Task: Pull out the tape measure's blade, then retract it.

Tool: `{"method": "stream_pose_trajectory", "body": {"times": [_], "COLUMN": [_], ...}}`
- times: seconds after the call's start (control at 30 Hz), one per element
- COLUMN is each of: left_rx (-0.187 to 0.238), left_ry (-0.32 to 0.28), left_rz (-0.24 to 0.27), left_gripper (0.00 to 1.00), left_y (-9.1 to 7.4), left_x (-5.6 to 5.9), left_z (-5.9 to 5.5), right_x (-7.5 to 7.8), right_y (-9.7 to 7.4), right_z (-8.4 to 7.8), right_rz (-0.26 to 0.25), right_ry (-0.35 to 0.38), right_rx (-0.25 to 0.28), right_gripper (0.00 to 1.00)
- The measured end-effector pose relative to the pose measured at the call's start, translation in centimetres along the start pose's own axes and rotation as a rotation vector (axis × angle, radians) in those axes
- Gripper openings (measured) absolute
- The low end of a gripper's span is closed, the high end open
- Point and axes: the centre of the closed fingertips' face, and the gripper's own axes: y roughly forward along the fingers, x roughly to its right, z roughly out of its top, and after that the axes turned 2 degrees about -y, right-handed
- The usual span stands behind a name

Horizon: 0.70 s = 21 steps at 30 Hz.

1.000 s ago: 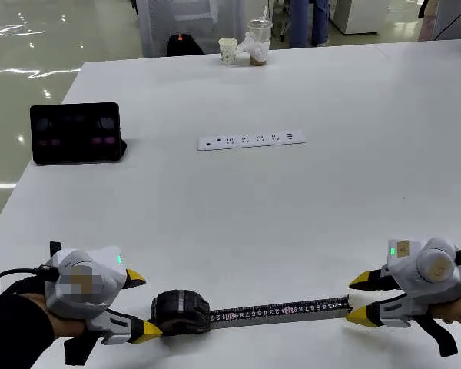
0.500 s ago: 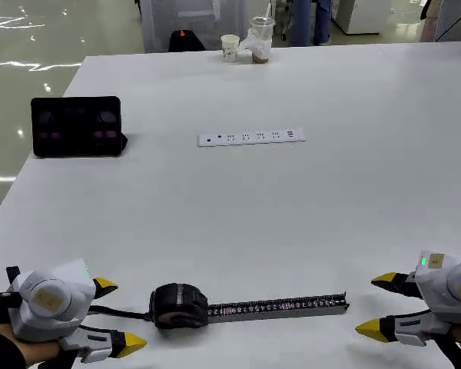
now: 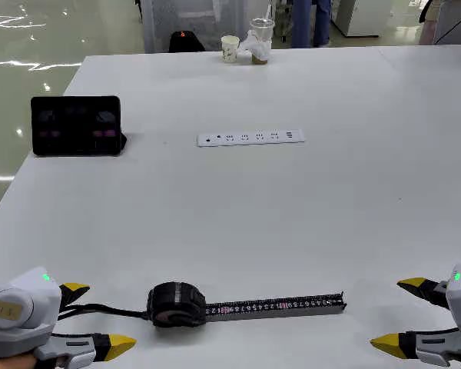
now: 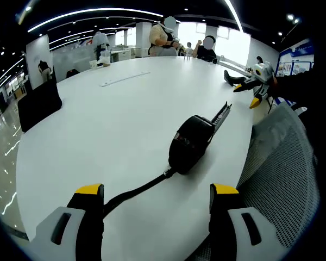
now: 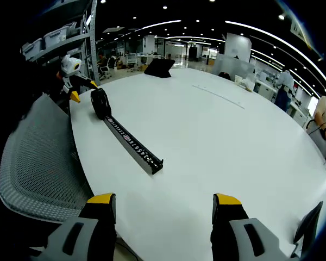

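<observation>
At the lower left of the head view, the left gripper point(image 3: 106, 315) has backed away from the tape measure point(image 3: 177, 304). A second ago its jaws were right at the case. Now they stand apart with nothing in them, clear of it. A black wrist strap point(image 3: 100, 310) trails from the case toward that gripper. In the left gripper view it runs down between the spread jaws, and as far as I can tell it isn't held.

The case sits at bottom centre on the white table point(image 3: 292, 207). Its blade point(image 3: 276, 307) lies flat, stretched out to the right and staying out unaided.

At the lower right, the right gripper point(image 3: 390, 314) has likewise drawn off from the blade's tip. Its jaws are spread and empty, with a clear gap between it and the tip.

So the pull looks done, and I'd say the retraction is what's left.
</observation>
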Motion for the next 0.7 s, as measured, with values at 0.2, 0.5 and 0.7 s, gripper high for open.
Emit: {"method": "stream_pose_trajectory", "body": {"times": [0.2, 0.5, 0.7], "left_rx": [0.003, 0.031, 0.048], "left_ry": [-0.008, -0.005, -0.017], "left_rz": [0.025, 0.078, 0.087], "left_gripper": [0.82, 0.92, 0.98], "left_y": [-0.8, -1.7, -2.2], "left_x": [0.4, -1.1, -0.9], "left_z": [-0.4, -0.5, -0.4], "right_x": [0.1, 0.3, 0.8], "right_y": [-0.7, -1.5, -2.3], "right_z": [-0.4, -0.9, -1.3], "right_rz": [-0.018, -0.062, -0.073], "right_ry": [0.039, 0.060, 0.078], "right_rx": [0.013, 0.020, 0.024], "right_gripper": [0.76, 0.94, 0.99]}}
